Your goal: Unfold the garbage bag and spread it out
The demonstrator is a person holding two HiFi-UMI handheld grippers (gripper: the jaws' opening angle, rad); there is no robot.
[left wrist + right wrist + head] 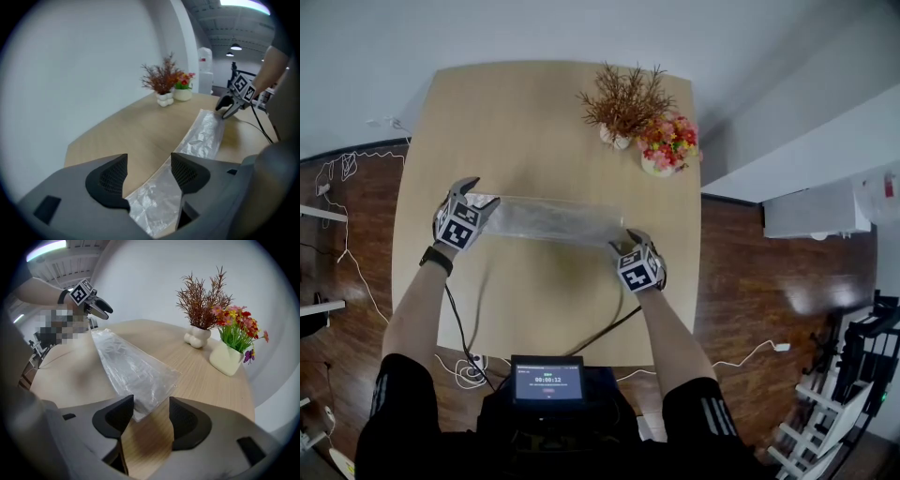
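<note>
On the counter (pixel 534 122), the garbage bag (pixel 548 220) should be pinched at its ends by the open, empty left tool (pixel 149 174) and right tool (pixel 151 414).

The left gripper (pixel 474 191) and the right gripper (pixel 634 238) are grey-bodied, with black, mesh-textured pads (pixel 114 176). In the head view each bears a white cube (pixel 457 228) of black square markers at its six o'clock end. A black band (pixel 437 260) wraps the left wrist. Black cables (pixel 457 323) trail toward six o'clock. The shorts (pixel 401 389) are black with white side stripes.
</note>
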